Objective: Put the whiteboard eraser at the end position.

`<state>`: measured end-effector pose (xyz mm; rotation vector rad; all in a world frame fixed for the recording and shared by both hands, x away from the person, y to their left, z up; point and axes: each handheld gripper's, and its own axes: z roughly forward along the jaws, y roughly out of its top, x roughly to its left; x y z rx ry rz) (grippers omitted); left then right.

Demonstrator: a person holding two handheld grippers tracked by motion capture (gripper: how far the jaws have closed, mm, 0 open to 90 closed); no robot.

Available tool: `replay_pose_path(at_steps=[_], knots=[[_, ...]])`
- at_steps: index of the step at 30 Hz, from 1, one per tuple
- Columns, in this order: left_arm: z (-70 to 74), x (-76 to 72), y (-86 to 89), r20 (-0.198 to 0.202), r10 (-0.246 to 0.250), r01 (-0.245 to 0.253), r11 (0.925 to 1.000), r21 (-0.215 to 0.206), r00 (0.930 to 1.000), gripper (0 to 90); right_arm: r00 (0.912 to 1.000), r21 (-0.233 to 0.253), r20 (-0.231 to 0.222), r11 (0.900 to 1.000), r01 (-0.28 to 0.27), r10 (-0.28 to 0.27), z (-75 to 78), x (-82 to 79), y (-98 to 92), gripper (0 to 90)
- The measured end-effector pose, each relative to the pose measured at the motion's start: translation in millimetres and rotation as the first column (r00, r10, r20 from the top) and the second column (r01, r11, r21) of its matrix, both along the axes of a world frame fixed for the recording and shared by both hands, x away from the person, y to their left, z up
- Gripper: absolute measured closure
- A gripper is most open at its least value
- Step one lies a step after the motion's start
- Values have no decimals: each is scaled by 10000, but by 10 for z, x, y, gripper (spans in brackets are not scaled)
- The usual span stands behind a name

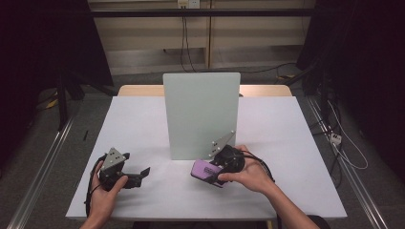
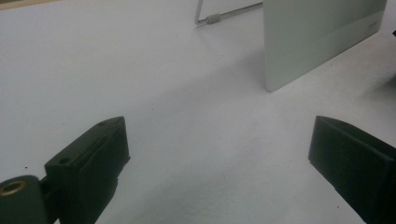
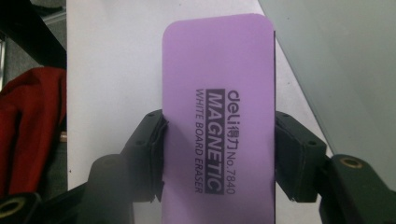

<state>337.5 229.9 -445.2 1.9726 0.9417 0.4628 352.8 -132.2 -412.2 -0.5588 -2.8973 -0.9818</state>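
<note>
right gripper (image 1: 213, 174) clamped on a purple whiteboard eraser (image 3: 218, 121)

its jaws press the eraser's two long sides, holding it over the white table (image 1: 143, 119) just in front of the upright board (image 1: 200, 114); left gripper (image 2: 219, 158) rests wide apart, holding nothing.

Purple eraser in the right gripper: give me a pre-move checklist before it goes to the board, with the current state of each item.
1. Purple eraser clamped between both right gripper fingers: ok.
2. Eraser centred in the grip: ok.
3. Wiping face pointing at the whiteboard: cannot tell.
4. Whiteboard upright on the table: ok.
5. Left gripper open and holding nothing: ok.
6. Left gripper away from the board: ok.
</note>
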Motion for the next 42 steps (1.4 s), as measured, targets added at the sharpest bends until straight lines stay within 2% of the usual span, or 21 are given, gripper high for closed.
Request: replay_pose_path(at_steps=[7,11,15,25,32,42], knots=[[-7,1,-5,-49,41,-42,10000,-58,10000,50,9999,-333,-95,9994,-50,47,-51,1,44,422],[-3,3,-3,-51,-57,58,10000,69,10000,51,9998,-494,-165,9987,-95,87,-94,12,86,421],[-7,1,-5,-47,31,-31,10000,-49,10000,50,9994,-694,-313,9975,-157,136,-142,18,104,422],[-4,-3,1,-45,-8,8,10000,-21,10000,50,9990,-744,-444,9971,-142,109,-226,35,158,420],[3,-5,0,-64,-61,62,9999,83,10000,50,9988,-612,-492,9981,13,-43,-251,36,151,420],[-6,-4,1,-69,7,-7,10000,-16,10000,50,9991,-350,-413,9993,101,-115,-276,35,125,413]])
